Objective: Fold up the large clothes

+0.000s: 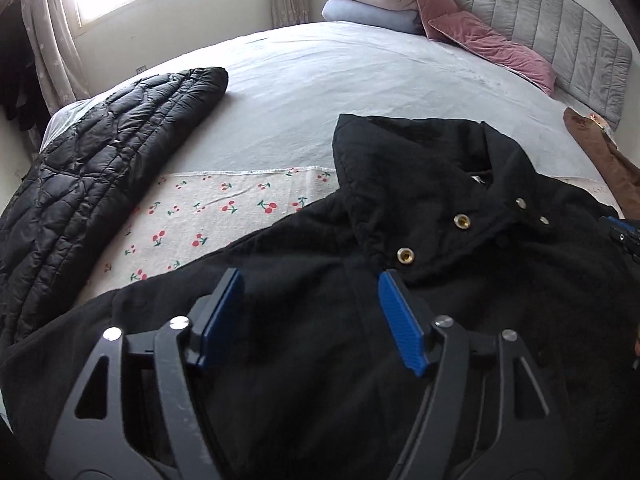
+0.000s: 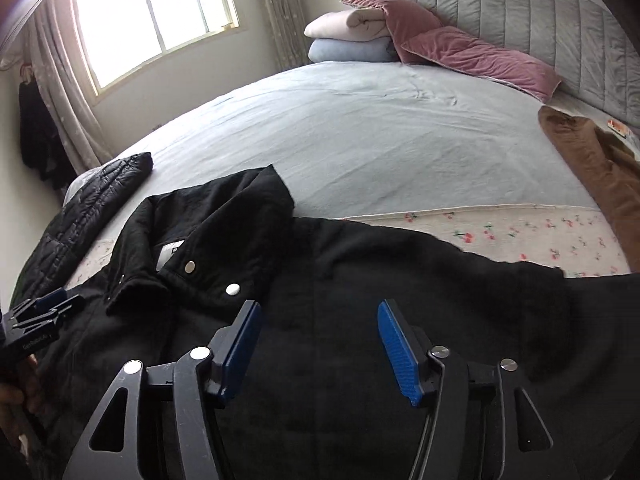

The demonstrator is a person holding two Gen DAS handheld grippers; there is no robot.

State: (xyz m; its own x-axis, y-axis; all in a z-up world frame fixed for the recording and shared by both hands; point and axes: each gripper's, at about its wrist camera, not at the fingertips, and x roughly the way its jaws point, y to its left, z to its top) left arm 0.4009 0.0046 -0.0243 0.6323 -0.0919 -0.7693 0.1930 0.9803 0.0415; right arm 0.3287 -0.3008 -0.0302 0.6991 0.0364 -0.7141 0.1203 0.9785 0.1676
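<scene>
A large black coat (image 1: 420, 248) with a collar and metal snap buttons lies spread on the bed's near edge; it also fills the near part of the right wrist view (image 2: 340, 280). My left gripper (image 1: 310, 280) is open and empty, its blue pads just above the coat's chest below the collar. My right gripper (image 2: 318, 310) is open and empty above the coat's body, right of the collar. The left gripper's tip shows at the left edge of the right wrist view (image 2: 44, 308). The right gripper's tip shows at the right edge of the left wrist view (image 1: 624, 232).
A black quilted jacket (image 1: 92, 196) lies at the bed's left edge. A brown garment (image 2: 592, 176) lies at the right. A cherry-print cloth (image 1: 200, 216) lies under the coat. Folded blankets (image 2: 348, 36) and pink pillows (image 2: 472, 56) lie by the grey headboard (image 2: 540, 12).
</scene>
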